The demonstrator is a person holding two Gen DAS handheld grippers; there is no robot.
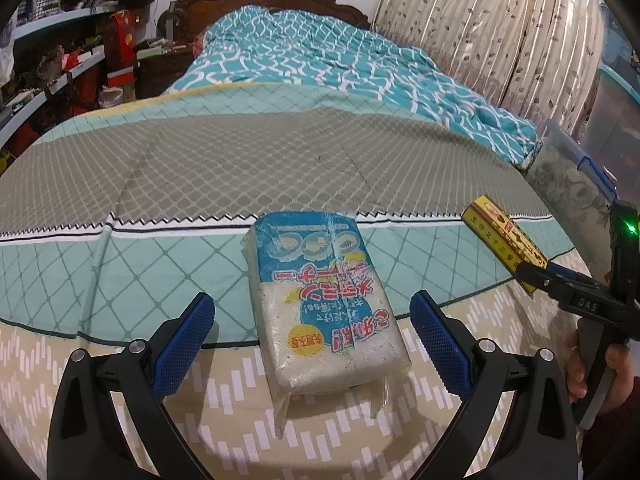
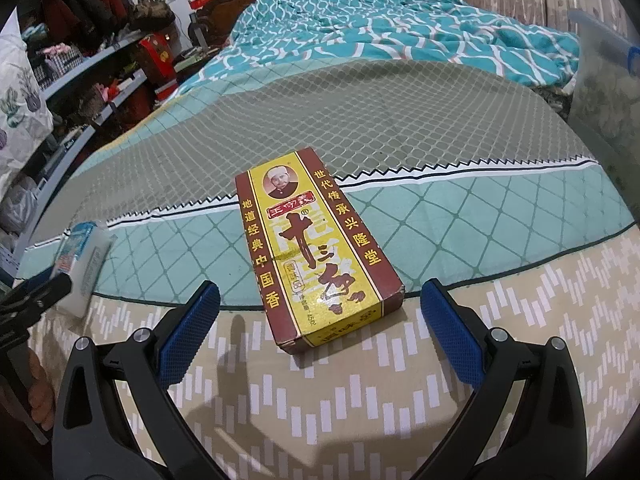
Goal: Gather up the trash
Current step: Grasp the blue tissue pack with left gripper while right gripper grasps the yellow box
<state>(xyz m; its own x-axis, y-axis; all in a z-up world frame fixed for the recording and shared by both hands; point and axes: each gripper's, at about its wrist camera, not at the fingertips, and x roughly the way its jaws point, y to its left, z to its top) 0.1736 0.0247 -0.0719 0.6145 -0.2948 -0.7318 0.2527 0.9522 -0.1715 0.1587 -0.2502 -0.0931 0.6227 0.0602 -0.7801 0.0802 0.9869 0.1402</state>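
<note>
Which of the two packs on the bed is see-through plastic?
The blue-and-white bag before the left gripper; the other is a red-and-yellow cardboard box.

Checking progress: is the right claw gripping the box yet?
No, the right claw stands open with the box lying untouched on the bed.

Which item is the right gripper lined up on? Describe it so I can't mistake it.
On the bed, near its foot edge, lies a flat cardboard box ahead of the open right gripper. It is maroon and yellow, unlike the blue-and-white plastic packet to its left.
</note>
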